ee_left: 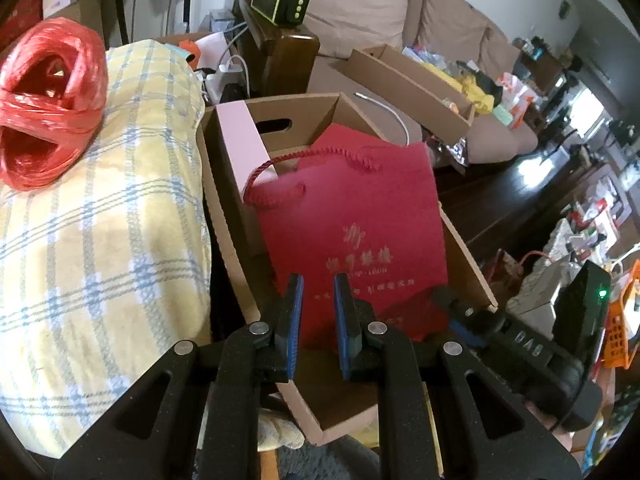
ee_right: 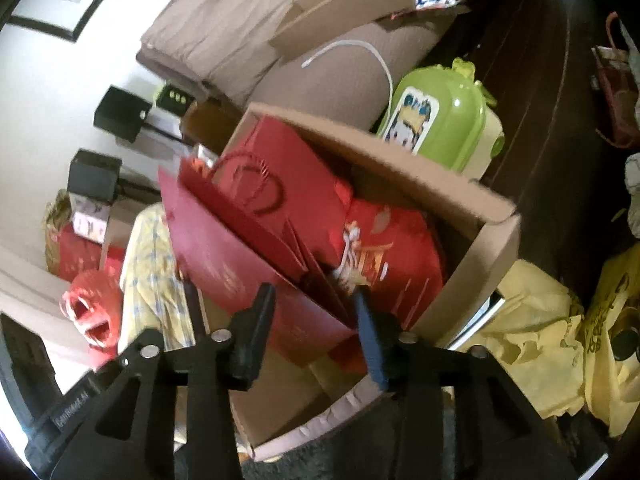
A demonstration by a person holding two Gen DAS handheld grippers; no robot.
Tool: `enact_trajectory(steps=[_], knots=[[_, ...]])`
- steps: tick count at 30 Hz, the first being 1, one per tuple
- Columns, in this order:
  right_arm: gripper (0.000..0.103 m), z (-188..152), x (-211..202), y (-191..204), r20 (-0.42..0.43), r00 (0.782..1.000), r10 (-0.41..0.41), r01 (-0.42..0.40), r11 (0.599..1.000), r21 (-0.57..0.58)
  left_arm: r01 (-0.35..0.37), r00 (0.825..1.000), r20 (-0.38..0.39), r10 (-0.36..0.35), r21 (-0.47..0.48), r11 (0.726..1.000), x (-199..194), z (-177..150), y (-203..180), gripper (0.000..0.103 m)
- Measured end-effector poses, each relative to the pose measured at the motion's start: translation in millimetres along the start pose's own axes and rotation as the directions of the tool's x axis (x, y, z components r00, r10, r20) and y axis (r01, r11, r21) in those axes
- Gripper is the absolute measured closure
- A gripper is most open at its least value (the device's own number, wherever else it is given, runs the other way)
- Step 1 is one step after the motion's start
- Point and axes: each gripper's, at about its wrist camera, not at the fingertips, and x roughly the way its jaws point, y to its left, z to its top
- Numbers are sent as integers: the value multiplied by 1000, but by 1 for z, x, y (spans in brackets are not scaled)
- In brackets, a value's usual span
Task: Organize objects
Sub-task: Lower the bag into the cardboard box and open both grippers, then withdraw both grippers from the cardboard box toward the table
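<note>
An open cardboard box holds a dark red paper bag with rope handles and gold print, leaning beside a pink box. My left gripper hovers over the bag's lower part, its blue pads almost together with nothing between them. My right gripper is open over the near end of the cardboard box, and the corner of the red bag lies between its fingers without being pressed. Behind it stand a second red bag and a red printed packet. The right gripper also shows at the box's right wall.
A yellow plaid pillow with a ball of red twine lies left of the box. A green lidded container stands beyond it, and yellow plastic bags lie to the right. A sofa with another carton and a white cable is behind.
</note>
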Motion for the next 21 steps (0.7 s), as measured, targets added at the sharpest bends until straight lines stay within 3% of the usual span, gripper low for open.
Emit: enact_trajectory(steps=[3, 14, 21], knots=[[38, 4, -12, 1, 59, 998, 0, 0, 1000, 9, 4, 1000, 10, -4, -5, 1000, -5, 0, 2, 89], [38, 5, -19, 11, 57, 998, -12, 13, 1000, -13, 22, 998, 67, -21, -17, 1000, -29, -4, 14, 89], [38, 1, -28, 49, 61, 998, 12, -5, 995, -102, -4, 994, 108, 10, -56, 998, -52, -5, 32, 89]])
